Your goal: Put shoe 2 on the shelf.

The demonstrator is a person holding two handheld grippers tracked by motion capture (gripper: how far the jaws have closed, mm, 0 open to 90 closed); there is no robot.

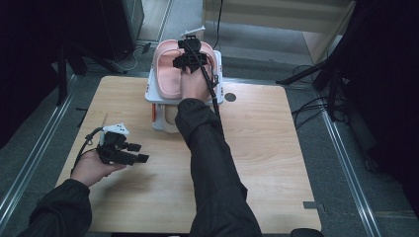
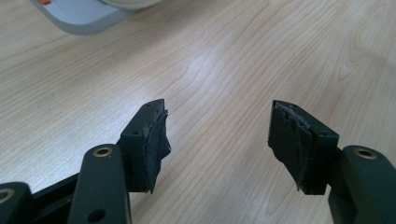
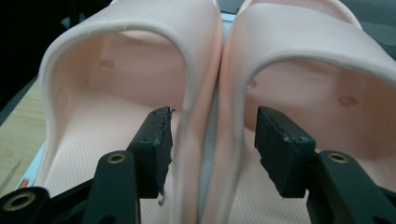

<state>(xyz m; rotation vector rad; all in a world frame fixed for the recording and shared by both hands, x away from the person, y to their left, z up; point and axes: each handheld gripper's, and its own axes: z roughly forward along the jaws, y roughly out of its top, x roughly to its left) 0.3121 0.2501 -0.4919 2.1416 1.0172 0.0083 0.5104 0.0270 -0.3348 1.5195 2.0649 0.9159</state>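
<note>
Your table (image 1: pixel 257 163) is a pale wood-grain top filling the middle of the high view, with dark grey floor around it and metal rails running down the left and right edges of the frame. Black stands and cables crowd the upper left and upper right corners, and a small dark round spot (image 1: pixel 230 97) sits on the wood just right of the top-centre.

At the top-centre edge of the table stands a white box (image 1: pixel 157 94), and the pair of pink slippers (image 1: pixel 168 74) lies on top of it, side by side, their inner edges touching. A second white piece (image 1: pixel 159 118) shows just below the box, partly hidden by your right sleeve, which crosses the middle of the frame from the bottom.

Your right gripper (image 1: pixel 190 61) is up there over the slippers. In the right gripper view its jaws stand wide, one on each side of the two touching inner walls: the left slipper (image 3: pixel 121 84) takes the left half of the frame, the right slipper (image 3: pixel 317 79) the right half. The pads are clear of the rubber, so nothing is gripped.

Your left gripper (image 1: pixel 133 152) sits at the lower left of the high view, low over bare wood. In the left gripper view the jaws are spread wide with nothing between them, and a corner of the white box (image 2: pixel 84 21) peeks in at the upper left.
</note>
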